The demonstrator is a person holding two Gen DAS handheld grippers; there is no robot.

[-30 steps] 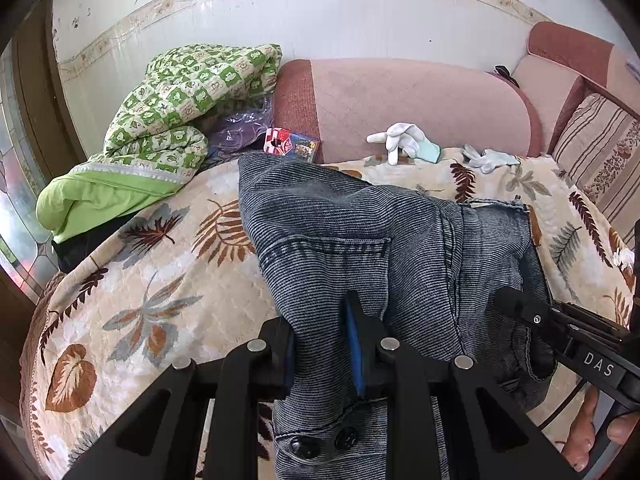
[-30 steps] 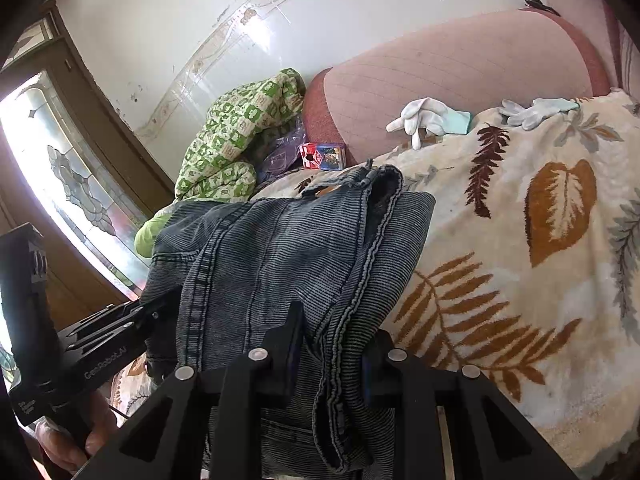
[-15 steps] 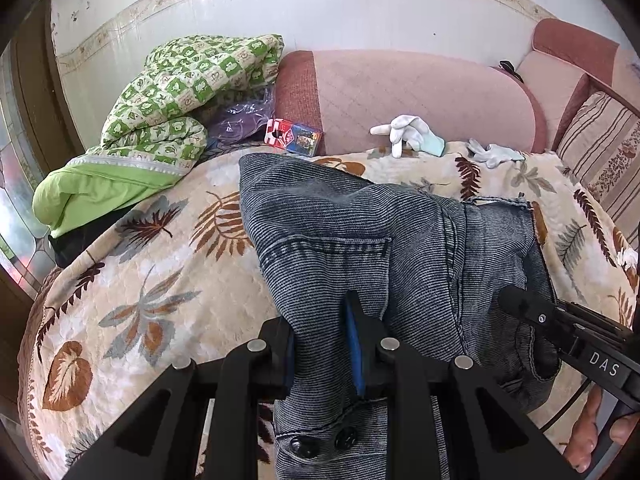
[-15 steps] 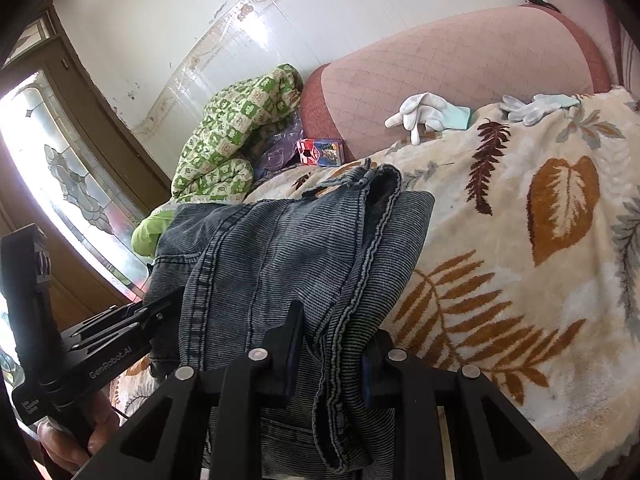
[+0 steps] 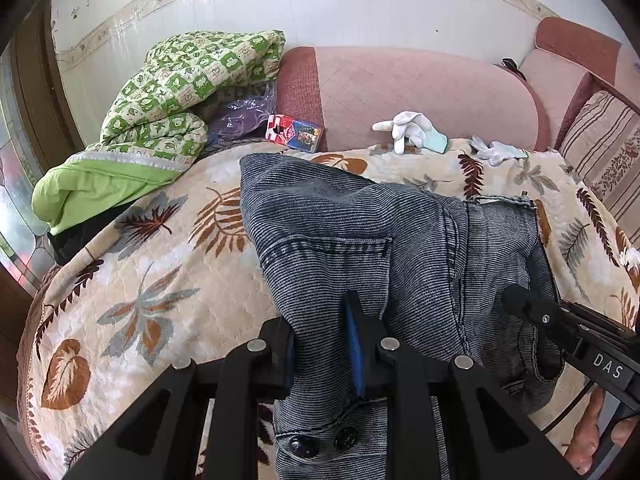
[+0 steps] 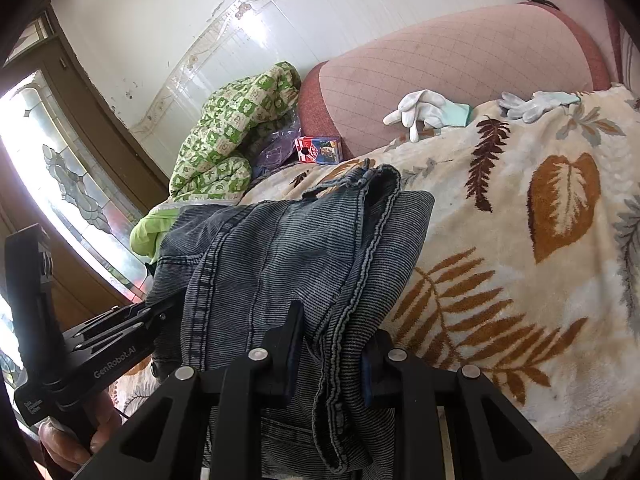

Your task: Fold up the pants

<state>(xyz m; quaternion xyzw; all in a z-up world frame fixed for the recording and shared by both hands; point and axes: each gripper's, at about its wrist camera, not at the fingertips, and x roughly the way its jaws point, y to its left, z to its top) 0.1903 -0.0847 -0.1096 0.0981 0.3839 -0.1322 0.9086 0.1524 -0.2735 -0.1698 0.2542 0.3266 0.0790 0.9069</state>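
**Desk:** What is in the 2 views?

**Photographer:** Dark grey denim pants [image 5: 360,232] lie bunched on a leaf-print blanket [image 5: 152,264] spread over a pink sofa [image 5: 420,92]. The left gripper [image 5: 320,344] has its 2 fingers clamped on a fold of the denim at the near edge, close to 2 dark buttons [image 5: 320,442] on the waistband. A back pocket faces the lens just beyond the fingers.

**Desk:** And the other hand?

**Photographer:** The right gripper [image 6: 332,356] is likewise closed on the pants [image 6: 288,264], pinching a thick stack of seamed edges between its pads. Each tool shows in the other's view: the right one at the pants' far side [image 5: 560,332], the left one low at the frame's edge [image 6: 104,344], with a bare hand [image 6: 72,440] below it.

**Desk:** Flat or lifted?

**Photographer:** The cloth rises from the blanket [image 6: 520,260] toward both tools; how far it clears the surface I cannot tell.

**Desk:** Background?

**Photographer:** A green checked quilt [image 5: 180,92] is heaped against the white wall, a small printed box [image 5: 296,136] just beside it. 2 white gloves [image 5: 412,130] rest at the sofa back, apart from each other.
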